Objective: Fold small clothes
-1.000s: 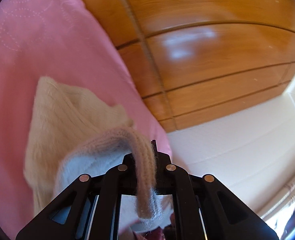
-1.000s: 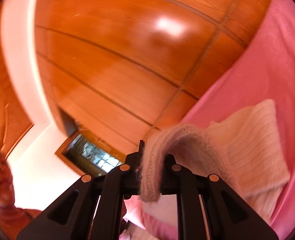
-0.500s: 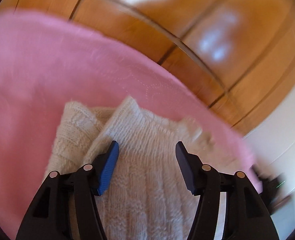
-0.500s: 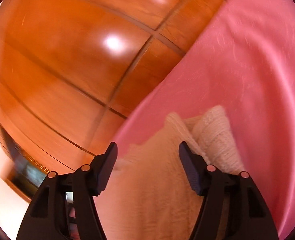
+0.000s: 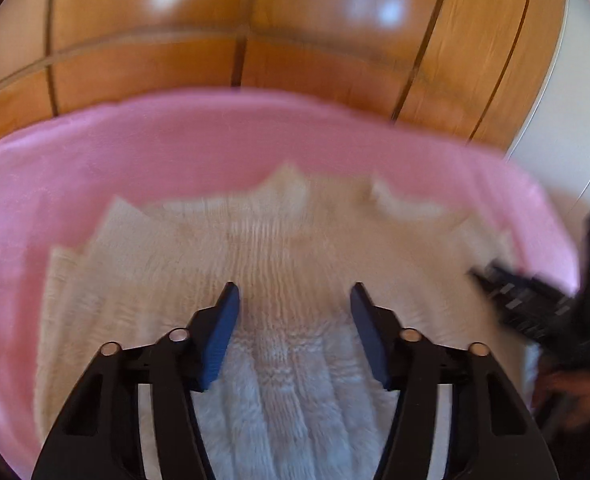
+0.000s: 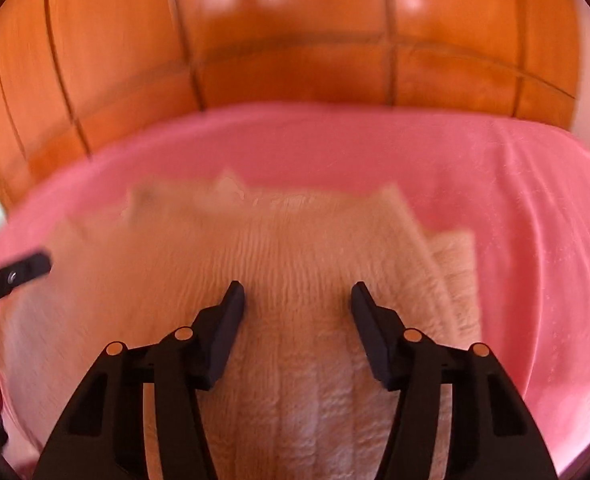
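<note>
Nearest the lenses: left gripper [image 5: 293, 300], black frame, blue pads; right gripper [image 6: 297, 300], black frame, dark pads. On each the fingers stand moderately apart and are closing; knit lies under the gap, but neither pad presses it and nothing is held.

Beneath both: one small knitted garment [image 5: 279, 264], cream, ribbed in fine vertical rows, fluffy nap at the near end. Lies flat on the bedding. Outline roughly rectangular. In the right wrist view a second layer [image 6: 455, 276] shows past the right-hand edge, stepped out from under the top layer, so at least one fold appears to be in place. Far edge irregular, with small peaks; blurred, detail uncertain.

At the side of each view: the opposite gripper's black frame, also over the garment, blurred.

Under the garment: pink bed cover [image 5: 175, 148], soft, faintly stitched, lightly creased on the right.

Beyond: glossy orange-brown wood panelling [image 6: 295, 40], dark grooves, bright reflections. A pale wall shows at the far right of the left wrist view.

Step in hand, by judgement: a fold laid down, both grippers empty, regrasp pending. Next move calls for pinching two matching edge points, both layers together, lifting evenly so the loose knit does not slide or bunch.
</note>
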`<state>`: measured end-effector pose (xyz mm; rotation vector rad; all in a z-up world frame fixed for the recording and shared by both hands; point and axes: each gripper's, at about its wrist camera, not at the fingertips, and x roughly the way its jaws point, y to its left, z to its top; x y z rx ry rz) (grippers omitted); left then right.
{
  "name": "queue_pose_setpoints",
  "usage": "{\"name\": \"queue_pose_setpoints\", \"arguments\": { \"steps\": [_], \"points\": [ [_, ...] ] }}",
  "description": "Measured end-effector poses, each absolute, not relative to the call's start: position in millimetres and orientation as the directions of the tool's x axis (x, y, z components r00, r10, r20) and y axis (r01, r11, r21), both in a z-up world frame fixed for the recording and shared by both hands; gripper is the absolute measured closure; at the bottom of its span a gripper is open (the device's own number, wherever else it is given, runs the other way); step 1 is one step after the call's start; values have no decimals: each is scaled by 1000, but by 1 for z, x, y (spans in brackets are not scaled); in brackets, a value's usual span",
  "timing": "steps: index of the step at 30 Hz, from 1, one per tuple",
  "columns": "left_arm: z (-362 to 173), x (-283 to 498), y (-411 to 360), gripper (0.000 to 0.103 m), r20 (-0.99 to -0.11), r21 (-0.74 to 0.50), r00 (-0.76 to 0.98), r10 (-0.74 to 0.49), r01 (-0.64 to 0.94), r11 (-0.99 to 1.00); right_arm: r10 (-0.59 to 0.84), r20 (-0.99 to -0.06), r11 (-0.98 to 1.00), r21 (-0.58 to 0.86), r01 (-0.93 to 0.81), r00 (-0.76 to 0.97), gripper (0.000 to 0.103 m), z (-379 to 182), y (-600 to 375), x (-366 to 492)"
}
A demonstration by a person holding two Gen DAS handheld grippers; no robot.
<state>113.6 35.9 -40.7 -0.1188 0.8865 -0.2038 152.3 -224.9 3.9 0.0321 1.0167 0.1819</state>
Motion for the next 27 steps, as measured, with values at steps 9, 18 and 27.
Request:
{"name": "queue_pose_setpoints", "arguments": {
  "steps": [9,18,27],
  "points": [
    [-42,152,34,99,-763,-121,632,-134,64,991,79,-859,980,-25,-195,506,98,-9,-210,194],
    [-66,169,35,103,-764,-90,637,-102,50,995,112,-834,991,53,-123,541,93,-24,-219,203],
    [-52,146,72,89,-739,-158,665,-104,-21,987,74,-817,995,19,-102,571,81,-19,-220,189]
  ]
}}
